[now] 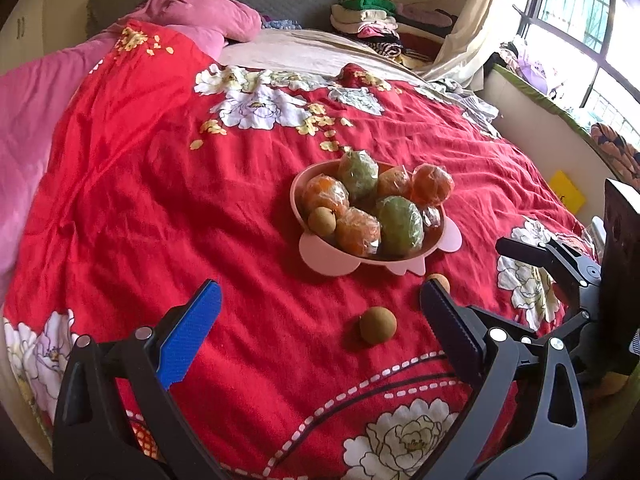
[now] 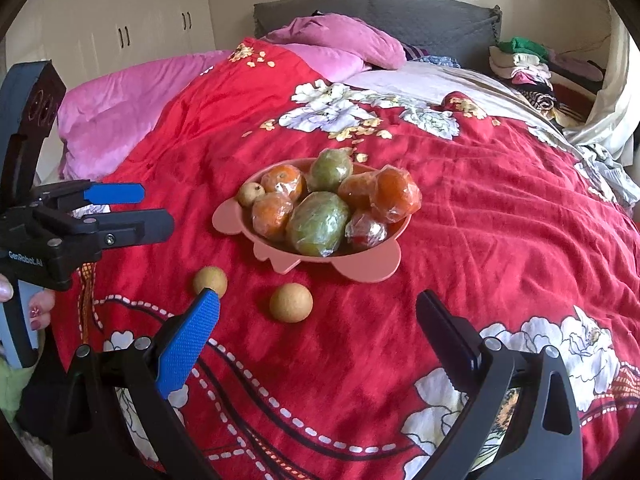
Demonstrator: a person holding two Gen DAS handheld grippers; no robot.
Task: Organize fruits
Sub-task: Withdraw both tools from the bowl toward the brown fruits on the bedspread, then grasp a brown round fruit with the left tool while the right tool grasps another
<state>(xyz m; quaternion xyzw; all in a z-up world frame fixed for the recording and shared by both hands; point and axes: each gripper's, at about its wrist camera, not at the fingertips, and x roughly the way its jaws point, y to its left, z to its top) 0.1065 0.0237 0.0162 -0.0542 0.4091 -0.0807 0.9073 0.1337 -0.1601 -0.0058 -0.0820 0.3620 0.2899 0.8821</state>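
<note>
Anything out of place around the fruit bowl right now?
Yes: two small brown fruits lie loose on the red bedspread, one just in front of the pink bowl, another further left. Everything else sits inside the bowl.

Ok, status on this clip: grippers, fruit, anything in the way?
Left gripper open, empty; right gripper open, empty. Pink bowl full of wrapped fruit; two small brown fruits loose on the red bedspread. Nothing blocking.

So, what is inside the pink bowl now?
The pink bowl holds wrapped fruits: orange ones, two green ones, a reddish one, plus one small brown fruit. Anything beneath them is hidden.
</note>
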